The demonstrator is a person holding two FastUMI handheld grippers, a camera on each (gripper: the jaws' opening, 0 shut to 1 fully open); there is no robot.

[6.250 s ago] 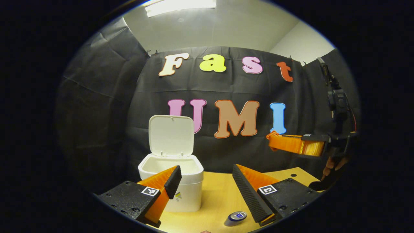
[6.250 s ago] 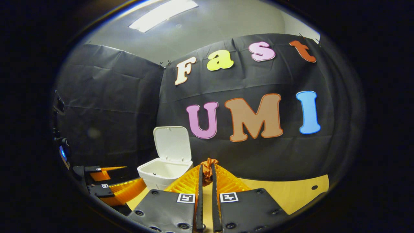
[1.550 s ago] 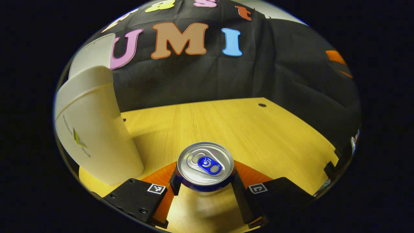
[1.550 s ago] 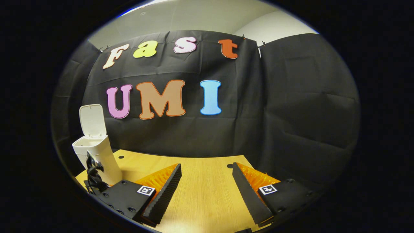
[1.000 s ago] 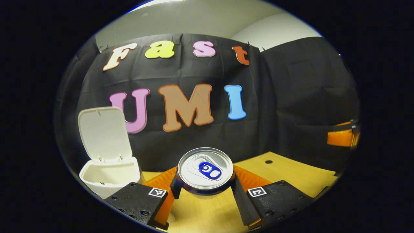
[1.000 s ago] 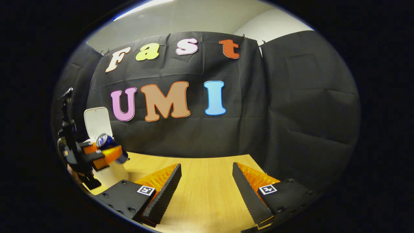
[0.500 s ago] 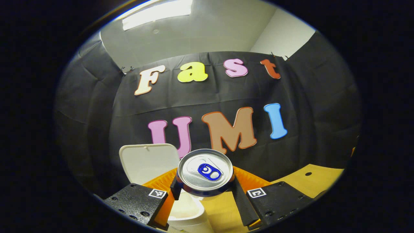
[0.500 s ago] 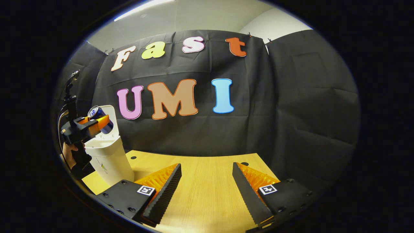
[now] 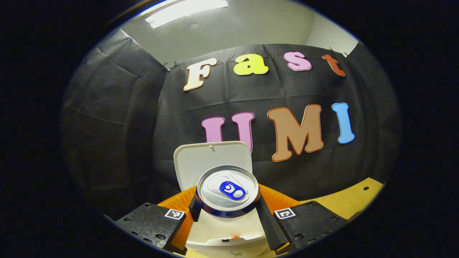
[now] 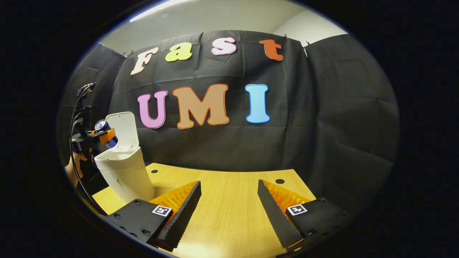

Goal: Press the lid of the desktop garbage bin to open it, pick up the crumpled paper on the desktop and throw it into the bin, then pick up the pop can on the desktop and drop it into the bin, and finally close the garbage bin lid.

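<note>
**One can left to drop: left gripper holding it over the open bin**

Two fingers of the left gripper (image 9: 228, 209) are clamping the pop can (image 9: 227, 190) by its sides, its silver top and blue tab facing the left gripper view. Just beyond and below the can, the garbage bin (image 9: 229, 242) is showing its white rim and open mouth, and the lid (image 9: 212, 161) is standing upright behind it. A scrap of orange is showing inside the bin, probably the crumpled paper (image 9: 235, 237), though it is too small to be sure.

From the right gripper view, the can (image 10: 104, 133) is hanging in the left gripper (image 10: 102, 138) above the near edge of the bin (image 10: 123, 172), in front of the raised lid (image 10: 122, 130). A hand (image 10: 73, 165) is holding that gripper from below. The right gripper (image 10: 229, 204) is hovering over the wooden desktop (image 10: 229, 215) well apart from the bin, its fingers spread wide and gripping nothing.

Judging by this, the can step is in hand and nearly done. The next move is calling for the can to be fully over the mouth before the fingers are parting, so that it is falling inside rather than striking the rim. After that, only the lid is waiting to be pushed down.
</note>
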